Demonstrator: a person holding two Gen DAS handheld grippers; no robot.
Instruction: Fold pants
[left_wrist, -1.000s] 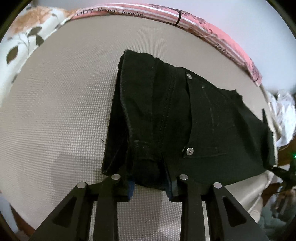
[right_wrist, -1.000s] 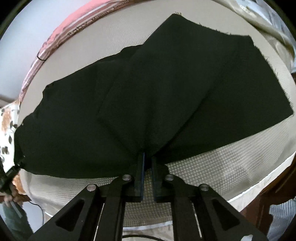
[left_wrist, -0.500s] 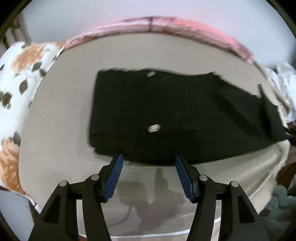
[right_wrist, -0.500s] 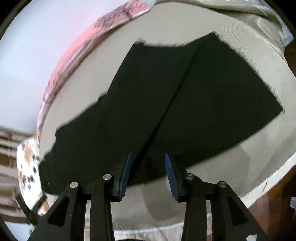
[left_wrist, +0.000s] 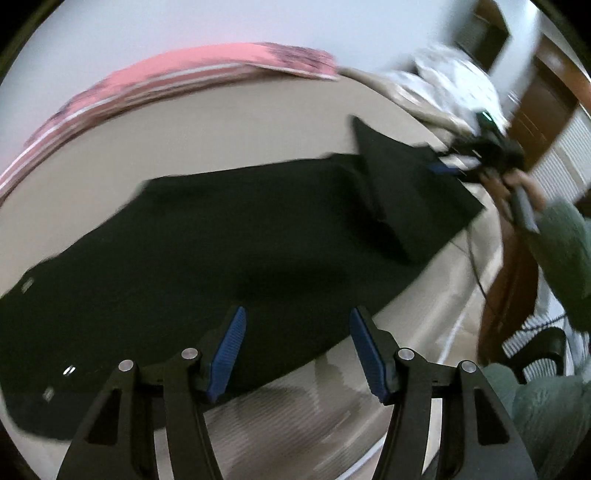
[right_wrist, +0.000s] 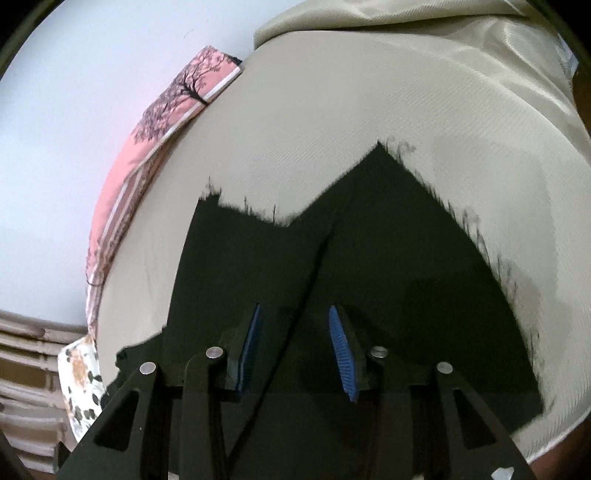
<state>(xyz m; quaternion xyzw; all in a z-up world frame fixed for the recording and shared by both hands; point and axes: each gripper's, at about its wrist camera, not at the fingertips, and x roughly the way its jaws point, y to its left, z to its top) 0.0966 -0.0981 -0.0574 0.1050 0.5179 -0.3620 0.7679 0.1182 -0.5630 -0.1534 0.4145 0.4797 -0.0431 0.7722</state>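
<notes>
Black pants (left_wrist: 221, 243) lie flat along a beige bed (left_wrist: 229, 125), waist with rivets at the lower left, legs running to the right. My left gripper (left_wrist: 295, 347) is open and empty, just above the near edge of the pants. In the right wrist view the two leg ends (right_wrist: 351, 266) show frayed hems, one leg overlapping the other. My right gripper (right_wrist: 295, 343) is open and empty above the legs. It also shows in the left wrist view (left_wrist: 476, 155), at the leg ends.
A pink patterned pillow (left_wrist: 177, 77) lies along the bed's far edge by the wall. A floral pillow (right_wrist: 79, 376) sits at the left end. A rumpled beige sheet (right_wrist: 424, 44) and white cloth (left_wrist: 450, 85) lie past the leg ends. Dark wooden furniture (left_wrist: 546, 96) stands beyond.
Both grippers have let go of the pants and opened. The pants now lie flat. Both grippers have drawn back, and the left view has swung right toward the legs.
</notes>
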